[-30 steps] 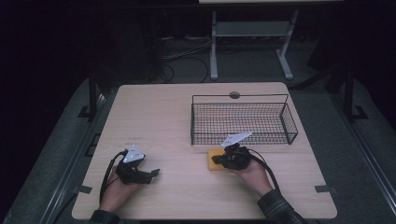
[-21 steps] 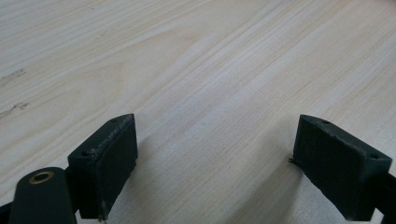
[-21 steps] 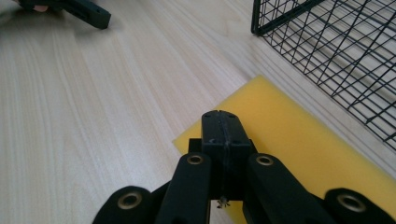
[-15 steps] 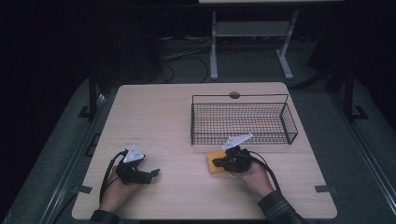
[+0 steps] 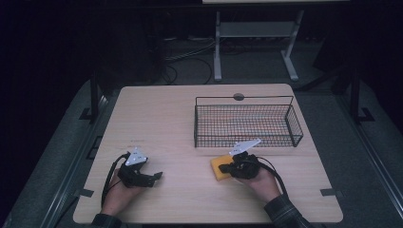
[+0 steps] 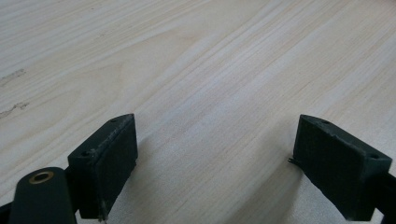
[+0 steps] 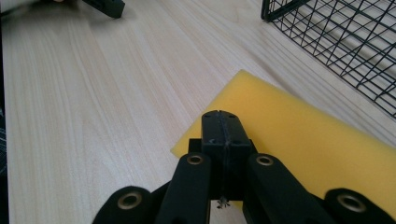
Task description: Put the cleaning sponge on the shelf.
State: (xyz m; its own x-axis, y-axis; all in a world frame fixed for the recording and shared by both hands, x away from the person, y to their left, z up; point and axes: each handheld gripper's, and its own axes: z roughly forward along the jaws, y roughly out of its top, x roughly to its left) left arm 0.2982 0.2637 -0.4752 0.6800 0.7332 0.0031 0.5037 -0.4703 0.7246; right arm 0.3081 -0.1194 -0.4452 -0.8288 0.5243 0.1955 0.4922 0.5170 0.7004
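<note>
A flat yellow sponge (image 5: pixel 218 168) lies on the wooden table (image 5: pixel 171 118) just in front of the wire basket (image 5: pixel 244 98). My right gripper (image 5: pixel 224 167) rests over the sponge's right part, pointing left. In the right gripper view its jaws (image 7: pixel 223 126) are pressed together with nothing between them, above the sponge (image 7: pixel 299 126). My left gripper (image 5: pixel 158 176) lies on the table at the front left, pointing right. In the left gripper view it (image 6: pixel 215 149) stands open over bare wood.
The black wire basket (image 7: pixel 336 32) stands at the right back of the table with nothing visible inside. A round grommet (image 5: pixel 238 97) sits at the table's far edge. The left gripper's jaw tip (image 7: pixel 105 5) shows far off in the right gripper view.
</note>
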